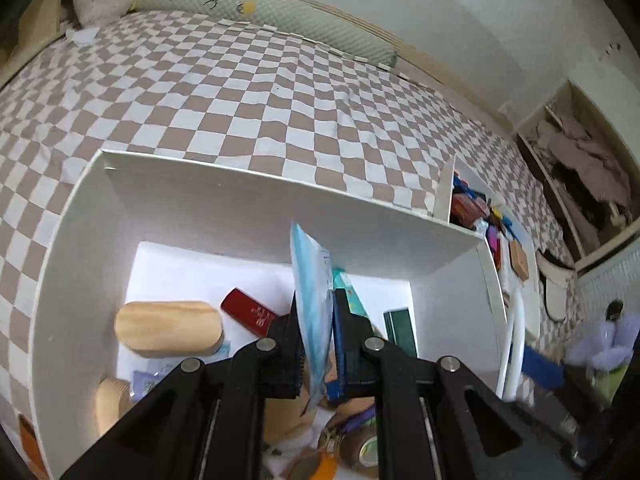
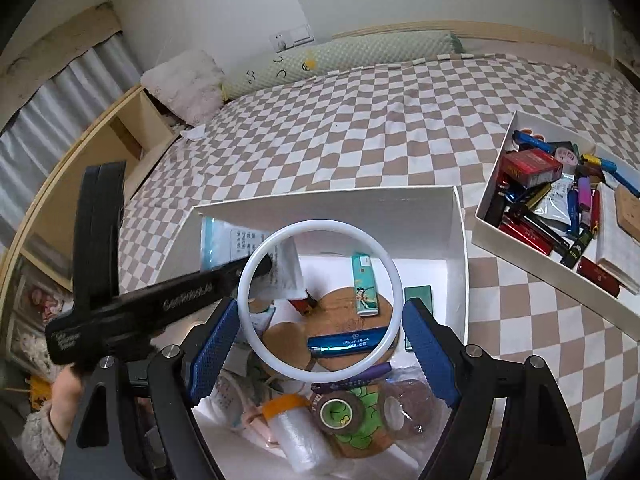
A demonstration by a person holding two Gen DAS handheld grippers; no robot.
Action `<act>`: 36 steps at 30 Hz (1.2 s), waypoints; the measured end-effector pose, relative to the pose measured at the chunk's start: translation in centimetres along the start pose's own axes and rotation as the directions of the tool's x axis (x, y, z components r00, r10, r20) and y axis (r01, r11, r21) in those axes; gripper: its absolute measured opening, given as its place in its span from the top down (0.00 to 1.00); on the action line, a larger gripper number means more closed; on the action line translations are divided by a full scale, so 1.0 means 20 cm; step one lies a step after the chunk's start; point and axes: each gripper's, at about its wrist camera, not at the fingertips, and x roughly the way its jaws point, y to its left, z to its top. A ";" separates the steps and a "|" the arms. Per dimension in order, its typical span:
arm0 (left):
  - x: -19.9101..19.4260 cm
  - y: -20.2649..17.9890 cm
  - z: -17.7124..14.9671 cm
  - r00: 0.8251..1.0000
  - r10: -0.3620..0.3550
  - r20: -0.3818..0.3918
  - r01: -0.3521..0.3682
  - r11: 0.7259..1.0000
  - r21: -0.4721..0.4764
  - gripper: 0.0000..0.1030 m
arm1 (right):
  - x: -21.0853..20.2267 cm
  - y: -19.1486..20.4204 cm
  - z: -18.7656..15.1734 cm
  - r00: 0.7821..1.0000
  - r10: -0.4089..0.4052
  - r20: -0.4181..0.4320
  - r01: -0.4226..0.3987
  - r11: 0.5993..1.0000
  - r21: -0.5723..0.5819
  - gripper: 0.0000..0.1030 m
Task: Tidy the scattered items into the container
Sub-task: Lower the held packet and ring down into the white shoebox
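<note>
Left gripper (image 1: 318, 344): clenched on a pale blue packet (image 1: 312, 300), held upright above the white box (image 1: 248, 208). Right gripper (image 2: 318, 344): spread open, a white ring (image 2: 390, 264) between its fingers over the same box; contact unclear. Second box (image 2: 496, 184), filled, beyond on the checkered bed (image 2: 360, 132).

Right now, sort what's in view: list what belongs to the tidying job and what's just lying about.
Job:
left gripper shut on blue packet
right gripper, open, white ring in front
white box holding lighter, tape roll

Lying about:
second box, already filled
pillow
checkered bedsheet
</note>
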 end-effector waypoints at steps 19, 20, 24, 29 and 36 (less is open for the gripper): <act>0.16 0.06 -0.05 0.971 0.153 -0.185 -0.162 0.986 -0.036 0.84 | 0.07 0.01 0.02 1.000 -0.003 -0.028 0.003 1.000 0.010 0.19; 0.15 0.07 -0.06 0.969 0.162 -0.185 -0.170 0.985 -0.031 0.83 | 0.07 0.01 0.02 0.999 -0.004 -0.033 0.004 1.000 0.016 0.19; 0.11 0.11 -0.08 0.963 0.205 -0.175 -0.213 0.977 -0.025 0.82 | 0.11 0.03 0.01 0.998 -0.003 -0.060 0.004 1.000 0.027 0.19; 0.08 0.15 -0.11 0.960 0.216 -0.180 -0.223 0.975 -0.019 0.82 | 0.15 0.08 0.00 0.996 0.004 -0.084 -0.002 1.000 0.028 0.19; 0.06 0.19 -0.11 0.957 0.219 -0.188 -0.229 0.973 -0.036 0.46 | 0.21 0.06 0.00 0.997 0.004 -0.073 0.004 0.993 0.115 0.01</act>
